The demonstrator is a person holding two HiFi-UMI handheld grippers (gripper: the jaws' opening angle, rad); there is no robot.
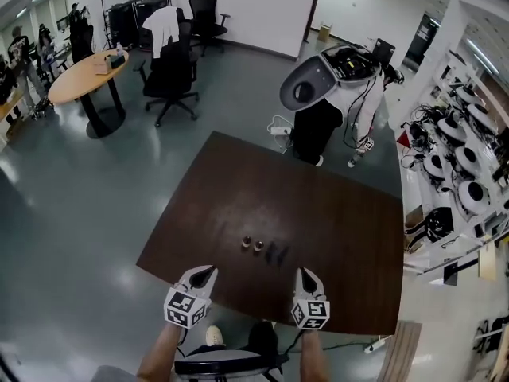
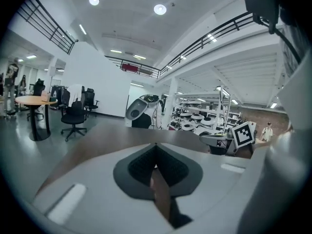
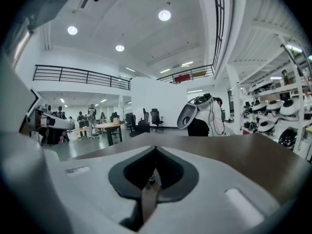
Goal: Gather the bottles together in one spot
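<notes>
1. The bottles (image 1: 263, 247) sit in a tight row on the dark brown table (image 1: 342, 213), close to its near edge and roughly midway along it. 2 at the left end of the row show pale tops. The dark shapes to their right are too small to count or to tell whether they stand or lie.
2. The left gripper (image 1: 211, 270) hangs over the near edge, left of the row and apart from it. Its jaws are pressed together at the tips with nothing between them, as the left gripper view (image 2: 156, 147) also shows.
3. The right gripper (image 1: 303, 272) hangs over the same edge, right of the row and apart from it. Its jaws are likewise pressed together and hold nothing (image 3: 155, 151).
4. Each gripper carries a marker cube, the left (image 1: 186, 308) and the right (image 1: 311, 313), with the person's forearms behind them.
5. Beyond the table's far edge stands a white machine (image 1: 328, 82) with a grey oval front and hanging cables, close to the far corner.
6. Further off to the left are black office chairs (image 1: 171, 74) and a round wooden table (image 1: 83, 74), with people near it.
7. Along the right side runs shelving (image 1: 461, 165) loaded with white and black devices.
8. A power strip (image 1: 377, 344) lies on the grey floor past the table's near right corner.
</notes>
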